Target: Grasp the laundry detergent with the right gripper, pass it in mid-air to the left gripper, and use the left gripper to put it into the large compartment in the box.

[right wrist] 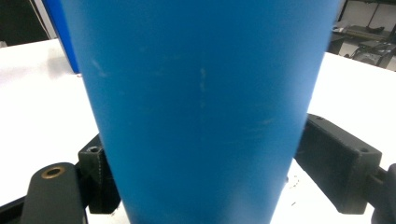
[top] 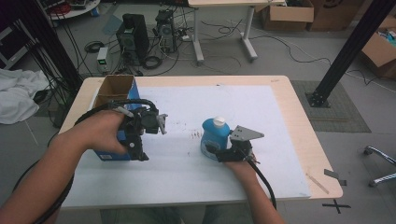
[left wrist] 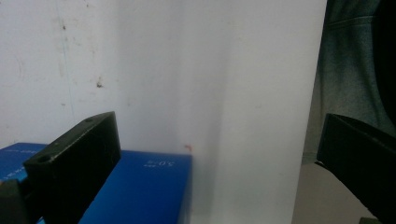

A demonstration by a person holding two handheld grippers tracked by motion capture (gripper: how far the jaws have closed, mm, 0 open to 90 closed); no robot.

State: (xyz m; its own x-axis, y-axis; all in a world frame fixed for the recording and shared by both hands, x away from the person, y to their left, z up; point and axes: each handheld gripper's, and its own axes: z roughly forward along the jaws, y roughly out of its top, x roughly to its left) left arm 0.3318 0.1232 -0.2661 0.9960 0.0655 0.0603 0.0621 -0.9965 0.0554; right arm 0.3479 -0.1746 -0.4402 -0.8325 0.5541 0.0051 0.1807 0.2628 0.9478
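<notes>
One blue bottle (top: 214, 137) stands straight up on the white mat (top: 280, 140), so its long side runs up and down and its white cap (top: 219, 121) points at the ceiling. There is just one bottle. It is smooth and plain blue, wider at the bottom in the high view, with a few faint scratches on its side in the right gripper view.

The right gripper (top: 223, 152) has the bottle between its two black fingers (right wrist: 334, 161). One finger sits on each side of the bottle, low down, and both press against its sides. The bottle fills the gap between them.

There is one blue box (top: 116, 100) too. It stands on the mat with its top open, and the inside is brown. The left gripper (top: 137, 147) is at the near side of this box. Its two black fingers (left wrist: 77, 161) are spread wide apart with nothing between them. In the left gripper view, the blue box lies just beside and under one finger, and the white mat is past the fingertips.

The bottle and the box are well apart. There are two grippers, one in each hand.
</notes>
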